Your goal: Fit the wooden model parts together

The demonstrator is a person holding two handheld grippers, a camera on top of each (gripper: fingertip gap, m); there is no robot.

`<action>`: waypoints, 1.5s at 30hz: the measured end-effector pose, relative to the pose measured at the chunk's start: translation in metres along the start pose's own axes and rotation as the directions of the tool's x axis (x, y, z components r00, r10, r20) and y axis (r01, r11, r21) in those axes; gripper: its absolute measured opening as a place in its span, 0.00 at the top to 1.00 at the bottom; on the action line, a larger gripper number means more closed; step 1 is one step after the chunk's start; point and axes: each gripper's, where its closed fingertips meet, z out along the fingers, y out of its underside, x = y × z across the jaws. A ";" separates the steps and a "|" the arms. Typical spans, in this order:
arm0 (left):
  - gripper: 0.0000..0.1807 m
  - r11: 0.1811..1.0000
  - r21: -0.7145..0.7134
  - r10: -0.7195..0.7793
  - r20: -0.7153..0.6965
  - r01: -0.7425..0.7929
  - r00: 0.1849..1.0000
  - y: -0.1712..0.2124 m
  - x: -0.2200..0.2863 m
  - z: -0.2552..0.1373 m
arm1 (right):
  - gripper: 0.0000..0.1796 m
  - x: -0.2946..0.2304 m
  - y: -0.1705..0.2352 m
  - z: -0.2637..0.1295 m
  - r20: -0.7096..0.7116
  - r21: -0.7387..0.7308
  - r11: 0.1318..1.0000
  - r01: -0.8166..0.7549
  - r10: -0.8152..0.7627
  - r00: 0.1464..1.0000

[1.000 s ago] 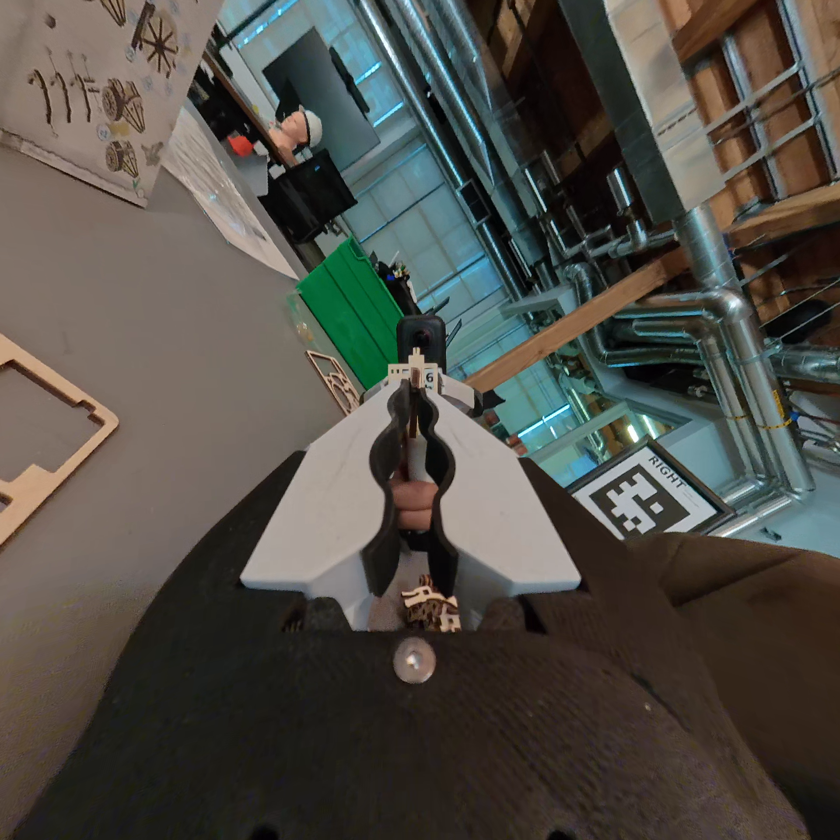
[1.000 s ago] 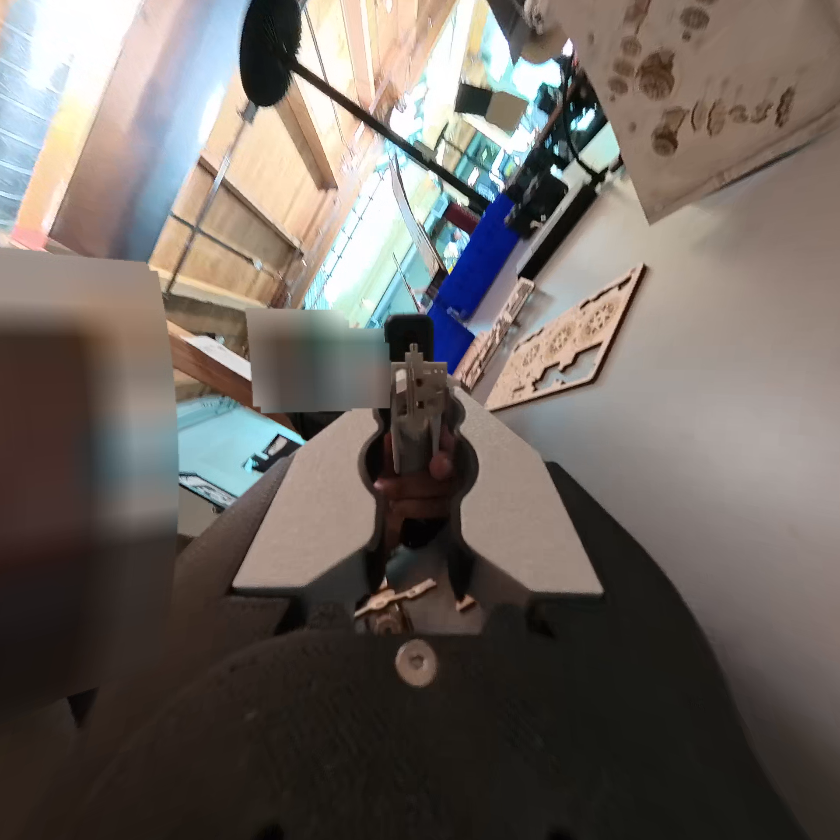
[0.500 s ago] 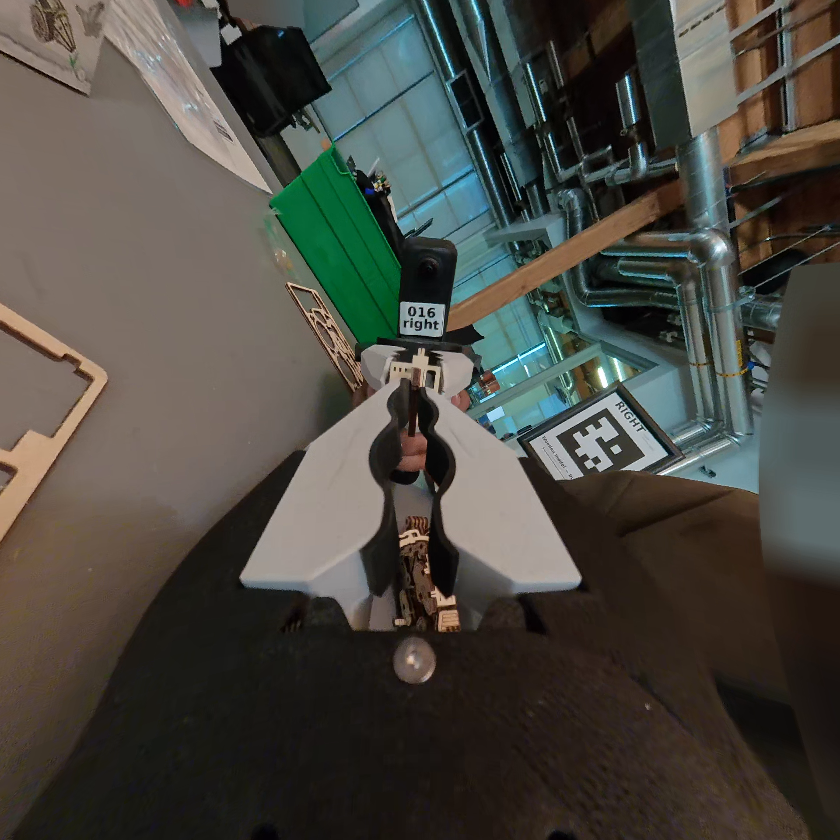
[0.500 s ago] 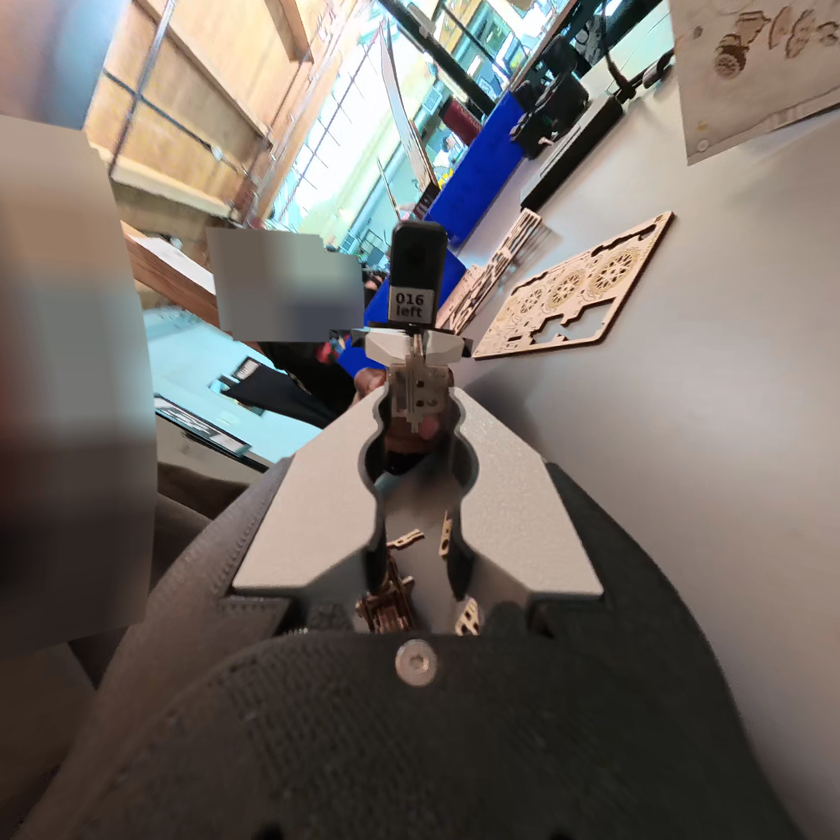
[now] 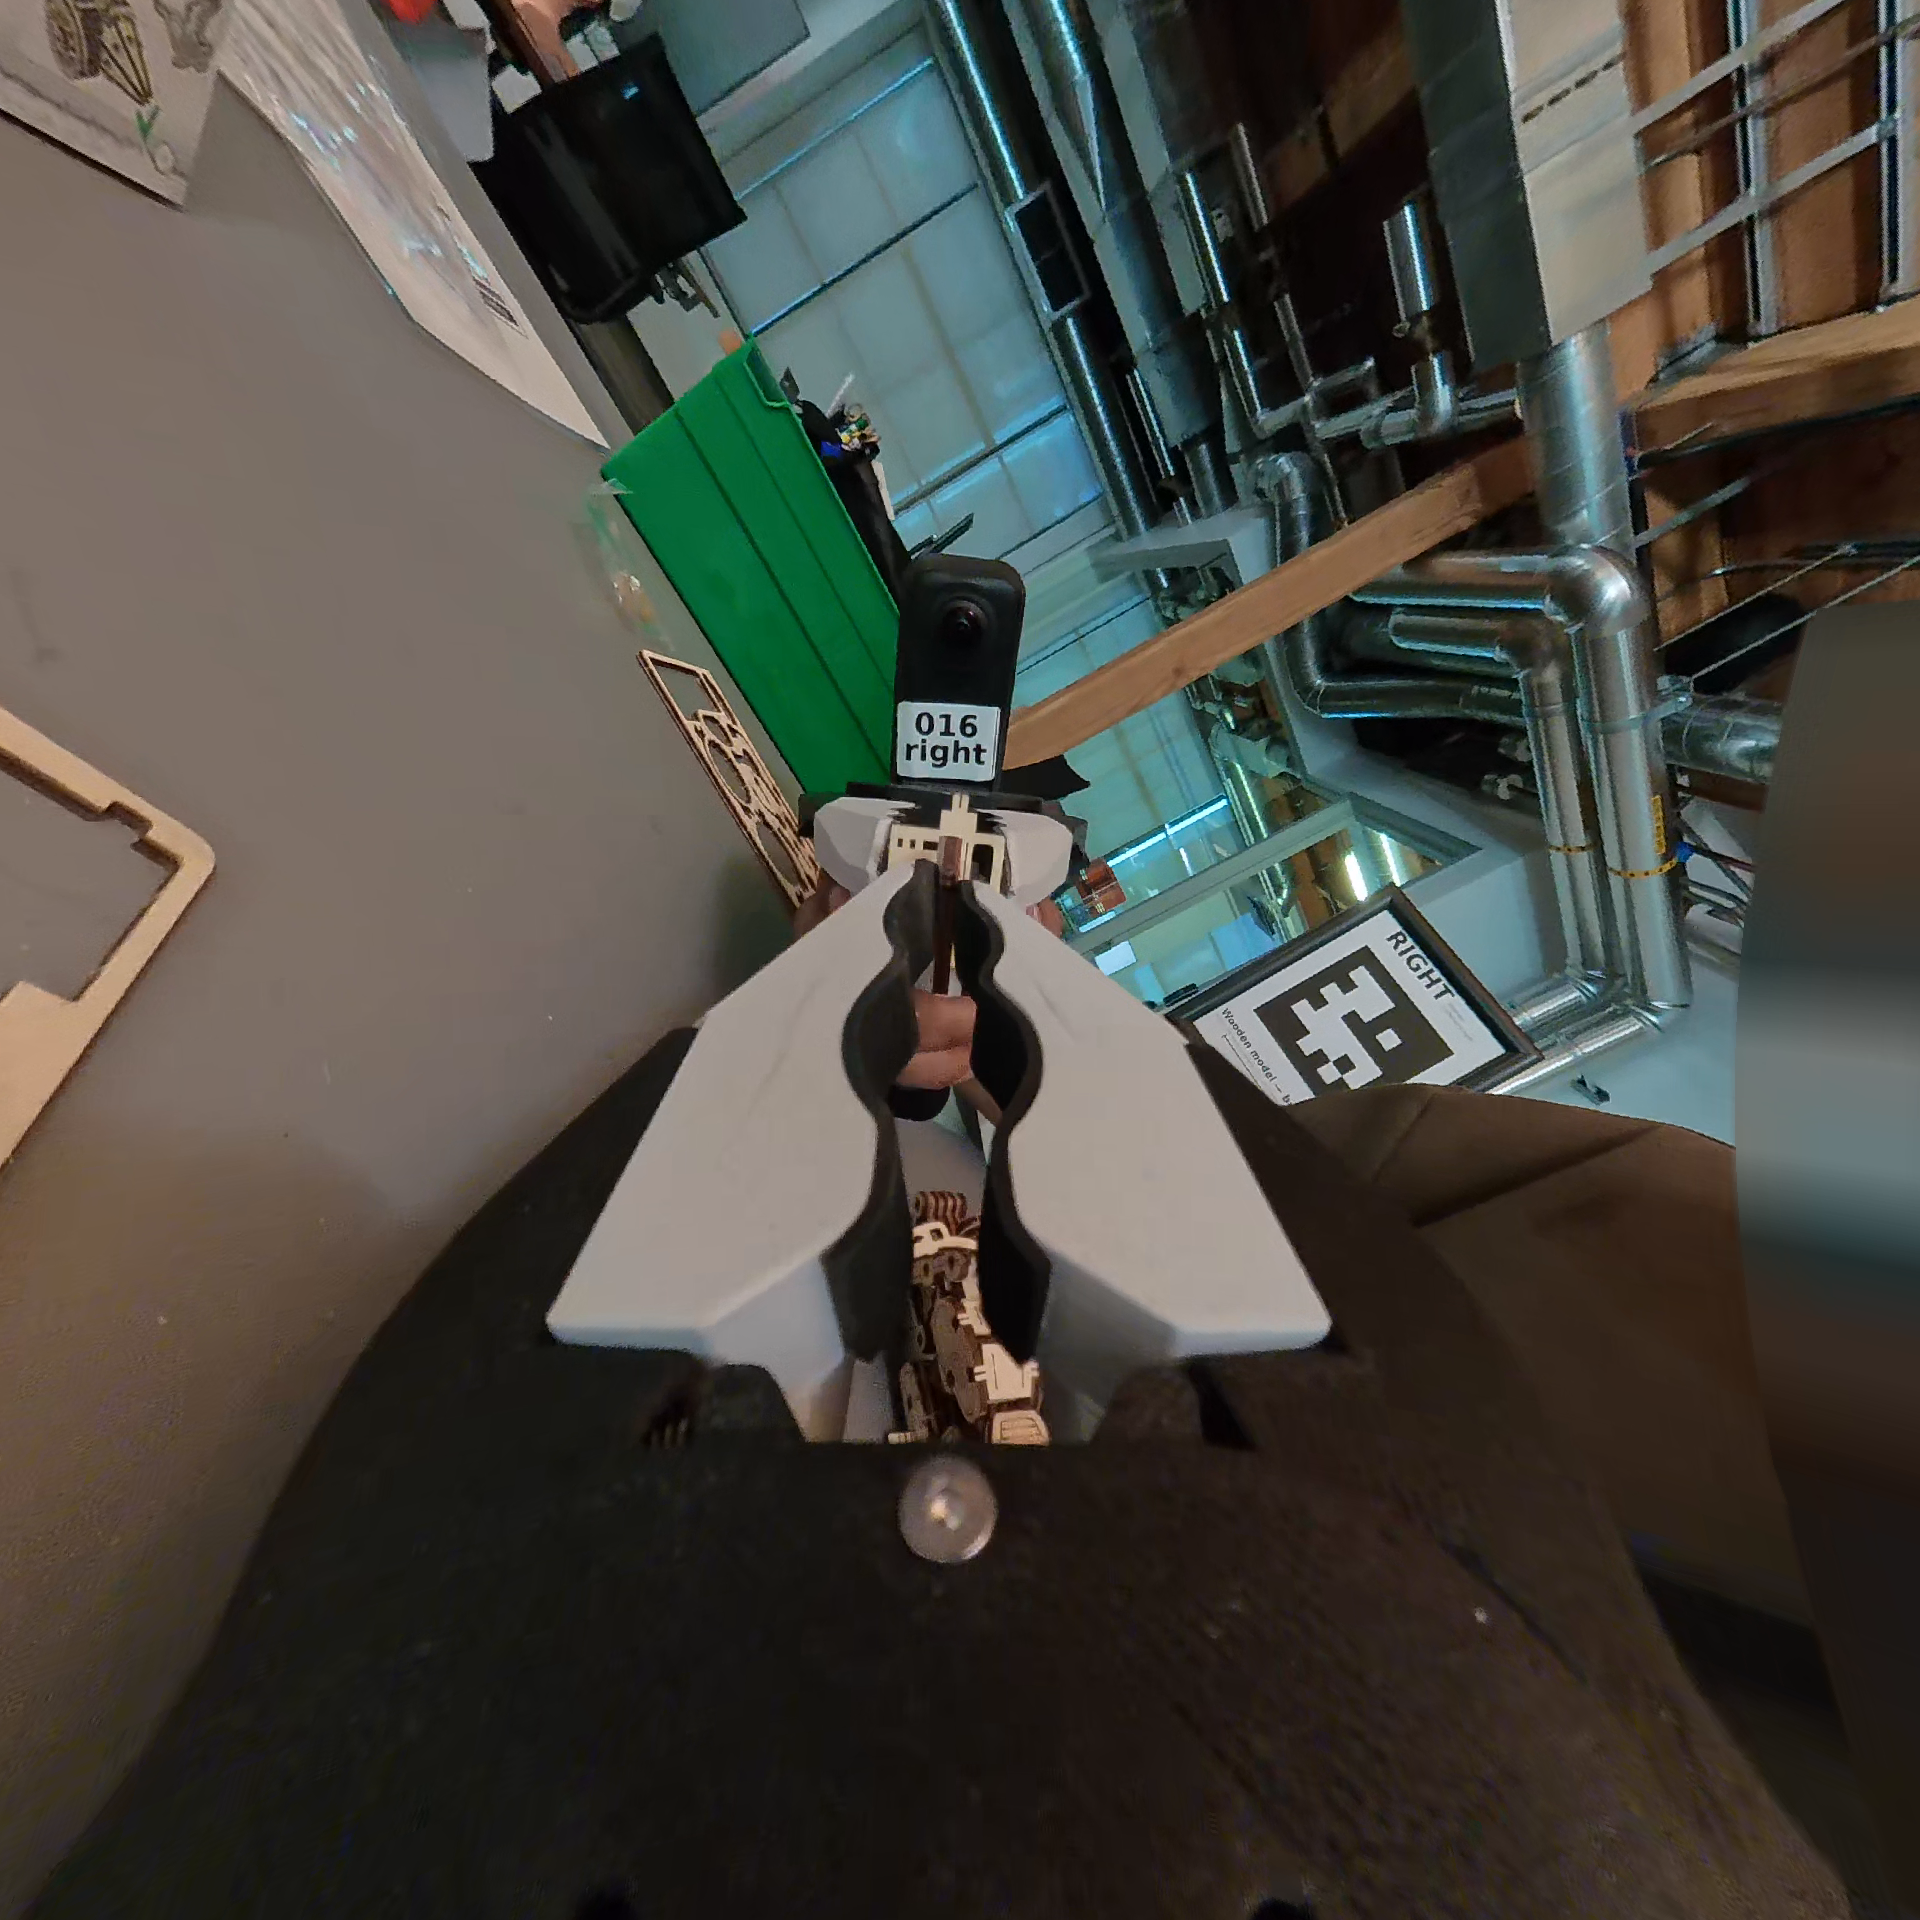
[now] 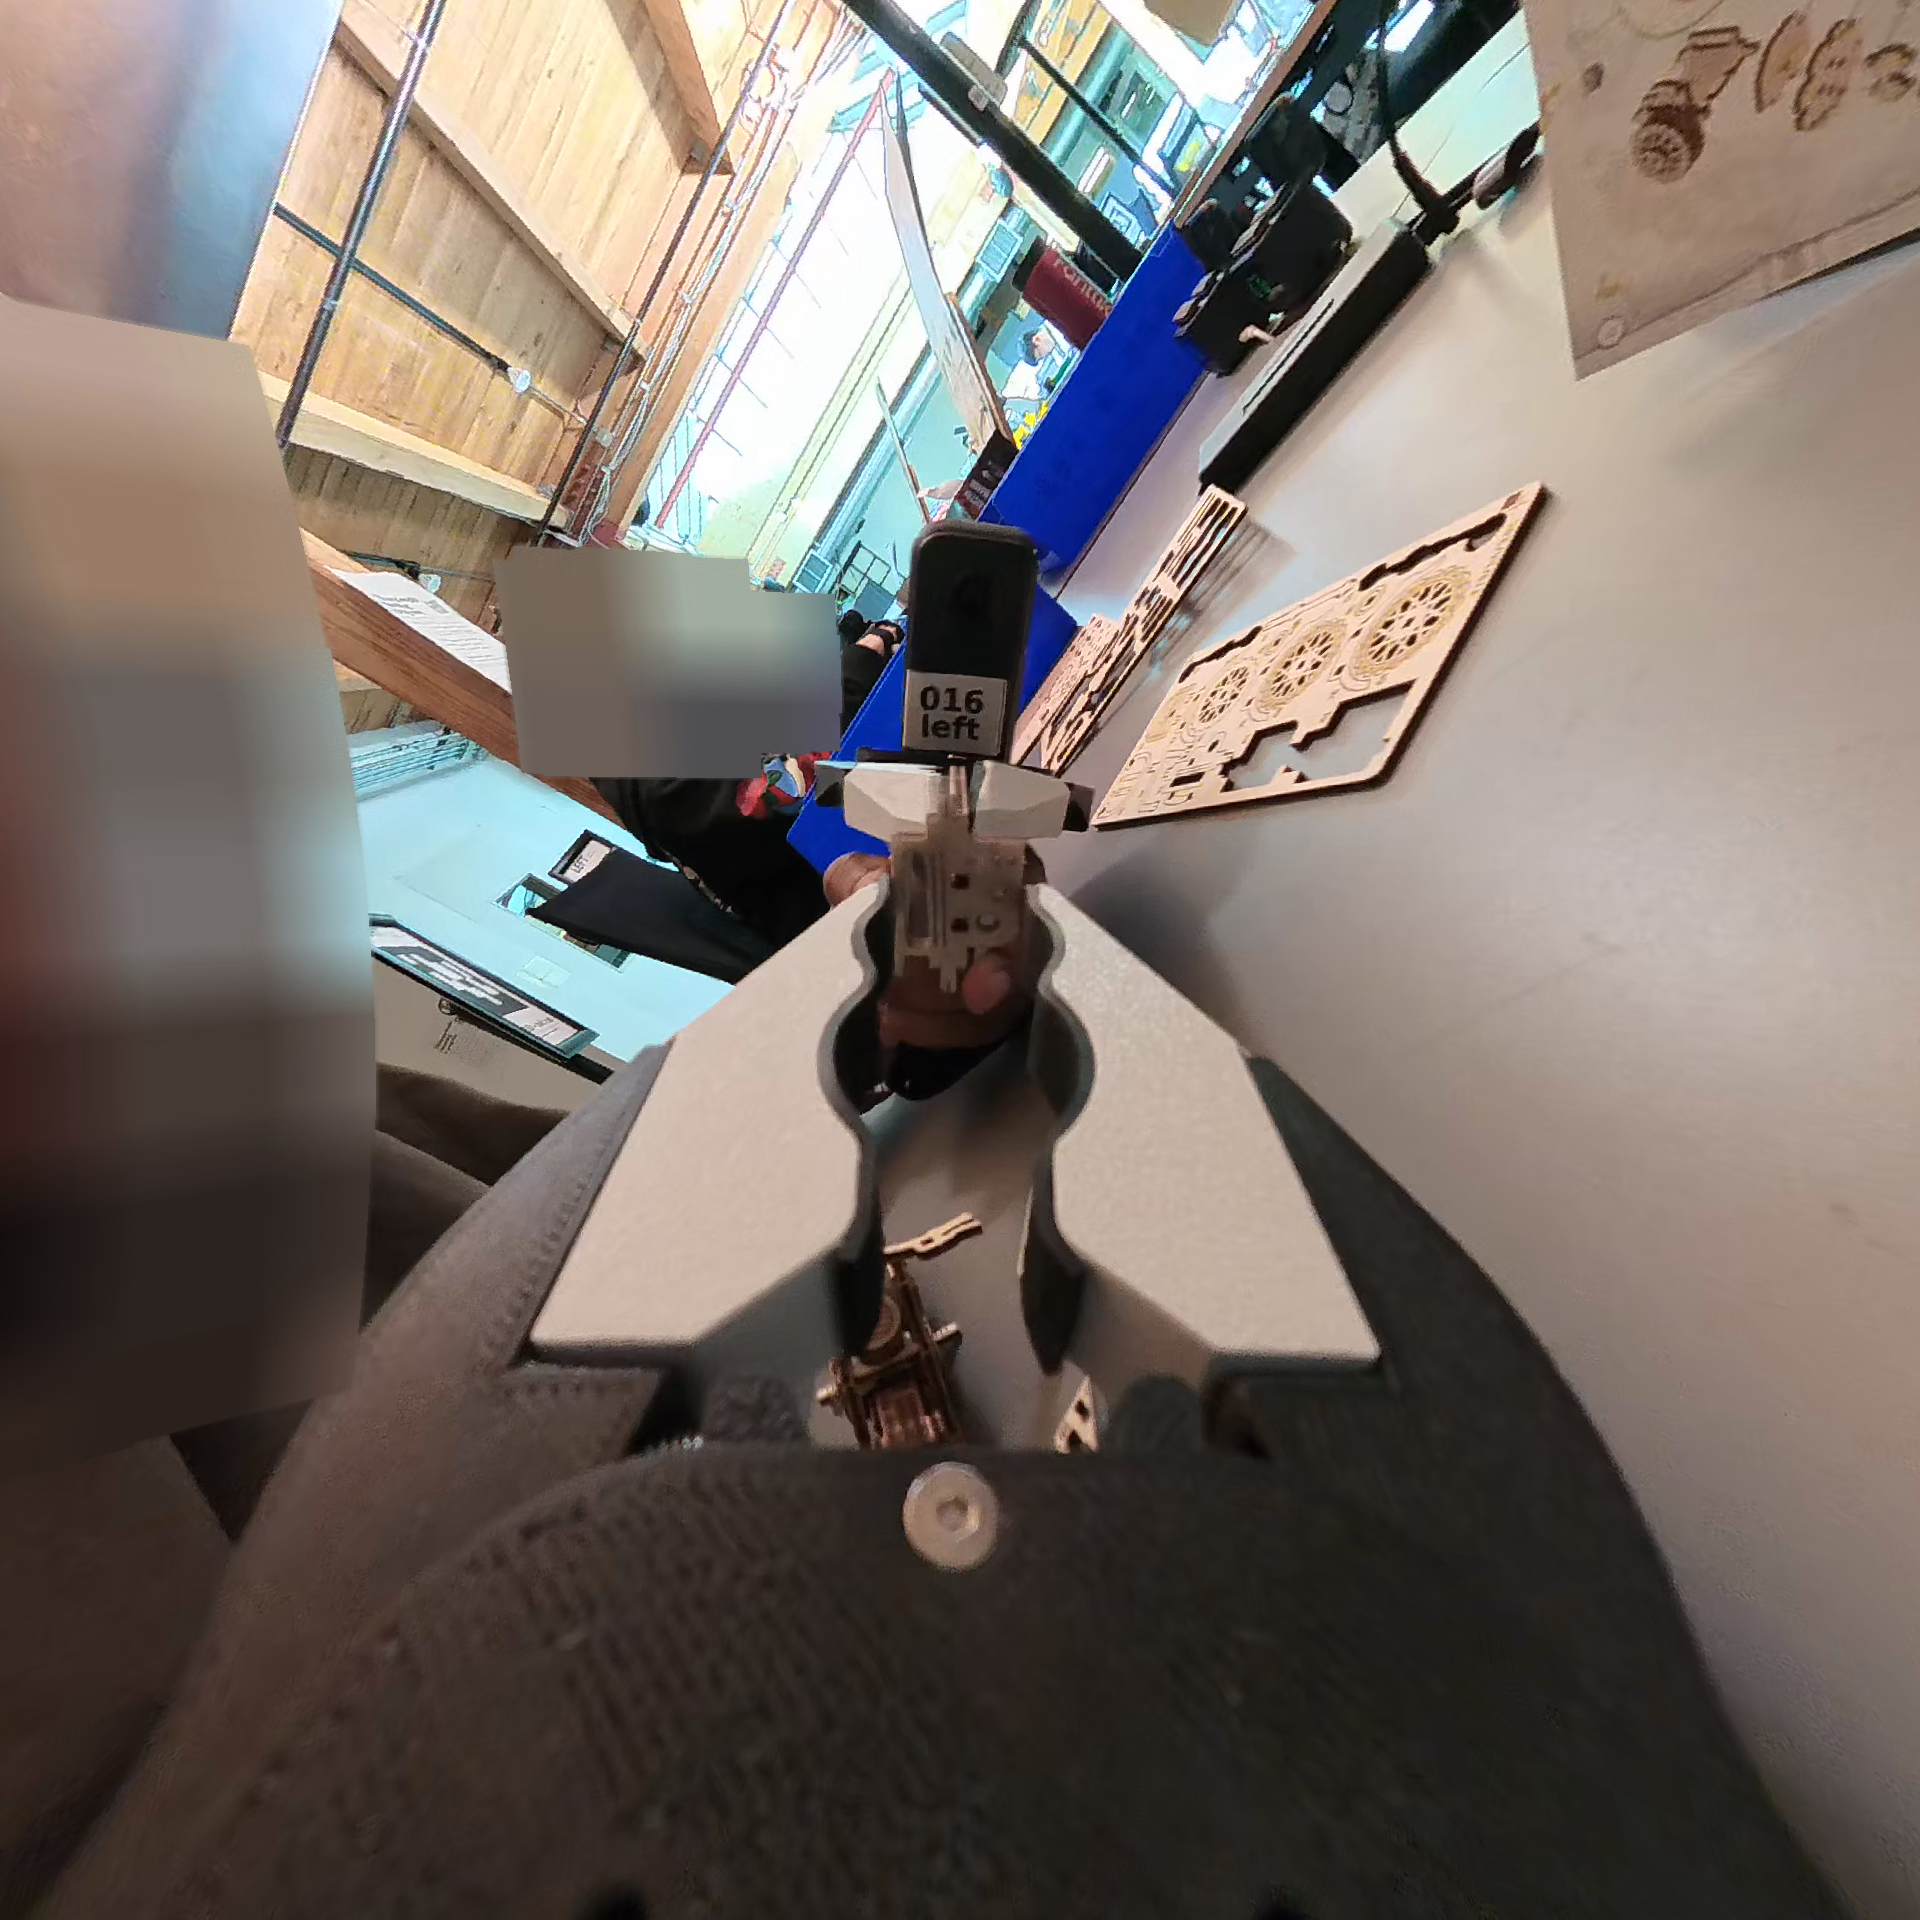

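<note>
My left gripper (image 5: 943, 883) is shut on a thin wooden part (image 5: 942, 940), seen edge-on between its black pads. My right gripper (image 6: 954, 909) is shut on a flat pale wooden plate (image 6: 951, 914) with small cut-outs. The two grippers face each other tip to tip, above the grey table (image 5: 364, 727). The thin part meets the plate (image 5: 951, 847) at right angles. The right gripper (image 5: 940, 836) shows opposite in the left wrist view, and the left gripper (image 6: 956, 800) shows opposite in the right wrist view. A partly built wooden model (image 6: 894, 1371) lies below on the table, also visible in the left wrist view (image 5: 966, 1340).
Laser-cut wooden sheets lie on the table (image 6: 1320, 675) (image 5: 727, 769), and an emptied frame (image 5: 94, 935) is at the left. A green crate (image 5: 748, 582) and a blue crate (image 6: 1091, 436) stand behind. Loose small parts (image 6: 935, 1236) lie by the model. A brown sleeve (image 5: 1558, 1247) is close by. My two grippers' fingertips are within a few centimetres of each other.
Both grippers stay shut on their parts, tip to tip. Both views have tilted, so the opposite gripper's camera sits higher in frame and more of the model below shows.
</note>
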 end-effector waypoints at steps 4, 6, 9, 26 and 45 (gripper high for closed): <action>0.99 1.000 -0.002 0.006 0.001 -0.006 1.000 0.000 0.001 0.000 | 0.87 0.000 0.000 0.000 0.010 0.002 1.000 -0.016 0.016 1.000; 0.99 1.000 -0.007 0.002 0.002 -0.002 1.000 0.001 0.000 0.000 | 0.87 0.000 0.001 0.000 0.012 -0.006 1.000 -0.024 0.025 1.000; 0.99 1.000 -0.009 0.016 0.014 -0.016 1.000 0.000 -0.001 -0.001 | 0.87 0.001 0.000 0.001 0.007 -0.003 1.000 -0.024 0.024 1.000; 0.97 1.000 0.006 -0.010 -0.005 0.010 1.000 0.001 0.001 0.003 | 0.88 -0.002 -0.004 0.001 0.013 0.025 1.000 0.006 -0.006 1.000; 1.00 0.969 0.171 -0.131 -0.248 0.176 0.960 -0.027 0.023 -0.011 | 0.83 -0.032 -0.037 -0.007 -0.257 0.138 0.840 0.525 -0.482 0.838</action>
